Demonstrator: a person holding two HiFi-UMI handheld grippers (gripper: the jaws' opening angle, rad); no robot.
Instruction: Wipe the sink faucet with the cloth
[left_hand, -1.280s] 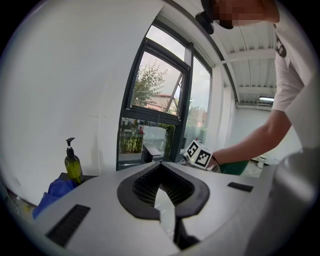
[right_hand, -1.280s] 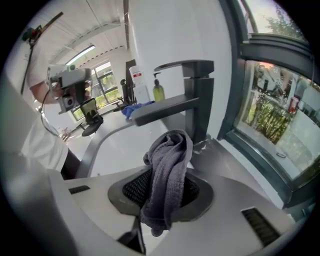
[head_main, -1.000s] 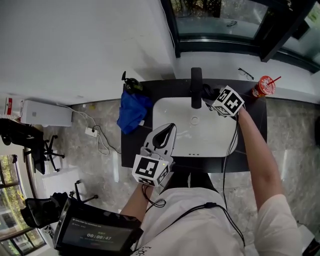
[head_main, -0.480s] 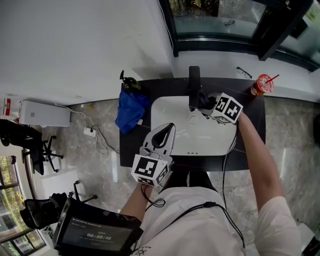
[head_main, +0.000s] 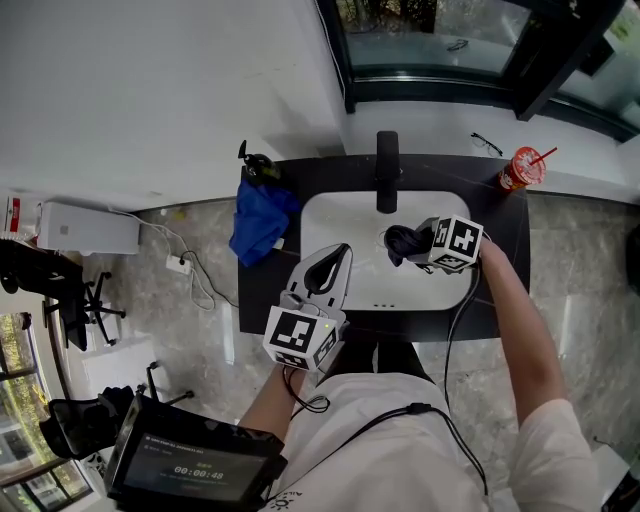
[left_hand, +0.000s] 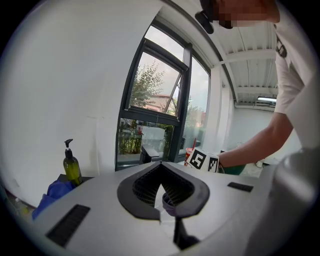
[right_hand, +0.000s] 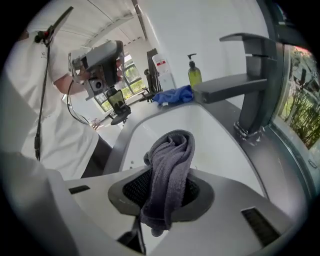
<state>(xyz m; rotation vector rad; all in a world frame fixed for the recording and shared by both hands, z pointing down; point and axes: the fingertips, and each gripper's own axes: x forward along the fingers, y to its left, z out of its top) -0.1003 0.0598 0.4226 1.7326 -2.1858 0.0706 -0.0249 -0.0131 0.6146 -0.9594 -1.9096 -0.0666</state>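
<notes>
A black faucet (head_main: 387, 170) stands at the back of the white sink (head_main: 330, 225); in the right gripper view the faucet (right_hand: 250, 85) rises at the upper right. My right gripper (head_main: 412, 243) hangs over the basin, in front of and right of the spout, apart from it. It is shut on a bunched grey cloth (head_main: 400, 243) that drapes out of the jaws (right_hand: 170, 165). Over the sink's front left rim my left gripper (head_main: 338, 255) is held level, its tips (left_hand: 161, 167) together with nothing in them.
A blue rag (head_main: 258, 222) and a soap bottle (head_main: 258, 168) lie on the dark counter (head_main: 505, 220) left of the sink. A red cup with a straw (head_main: 520, 172) and glasses (head_main: 490, 147) sit at the back right. A window runs behind the faucet.
My right gripper, with the grey cloth, has come away from the faucet's right side, toward me and lower over the basin, tilting further down. The left gripper has stayed put.
</notes>
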